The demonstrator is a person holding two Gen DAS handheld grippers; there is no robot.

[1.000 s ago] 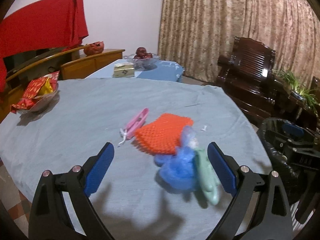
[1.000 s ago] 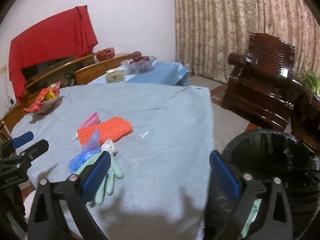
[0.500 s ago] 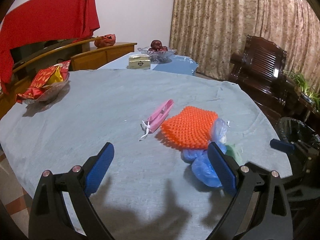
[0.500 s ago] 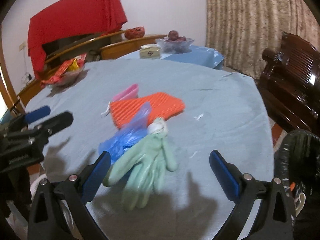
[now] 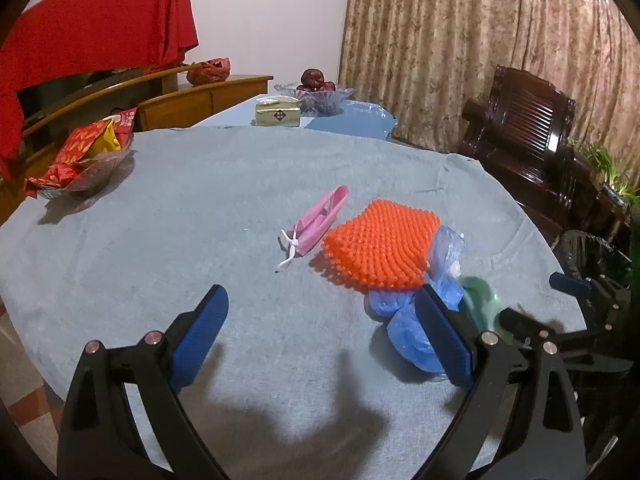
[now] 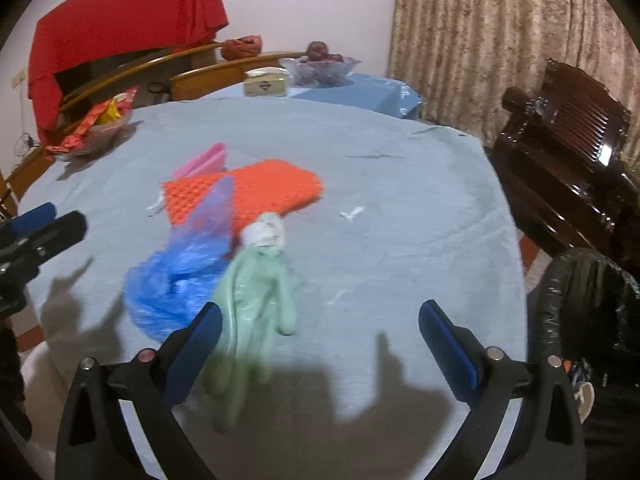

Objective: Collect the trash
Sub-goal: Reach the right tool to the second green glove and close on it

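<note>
Two grippers hang over a cloth-covered counter [image 5: 200, 184] strewn with trash, both with jaws spread wide and holding nothing. The right gripper [image 6: 320, 344] points at a pale green glove [image 6: 248, 300] that lies flat near the counter's front edge, its cuff touching a small white wad [image 6: 266, 232] and its side overlapping a crumpled blue plastic bag [image 6: 176, 276]. Beyond these sit an orange knitted pad [image 5: 384, 248] and a pink mask [image 5: 316, 224], just beside each other. The left gripper [image 5: 320, 336] hovers near the bag's other side.

The glove looks like the next item to go. To take it cleanly, the right gripper's jaws would do well to come down across the palm or bunched fingers, not the thin cuff, and pinch enough material that the limp rubber does not slip out (the bag overlaps it and may drag along). A low, level approach should keep the cloth from being caught too.

A bin lined with a black bag [image 6: 592, 312] stands off the counter's right edge, near the right gripper; its contents cannot be made out. On the counter's far left a glass dish [image 5: 88, 172] holds red and yellow snack packets. On a farther table, a glass bowl [image 5: 316, 92] carries dark red fruit beside a tissue box [image 5: 278, 114].
</note>
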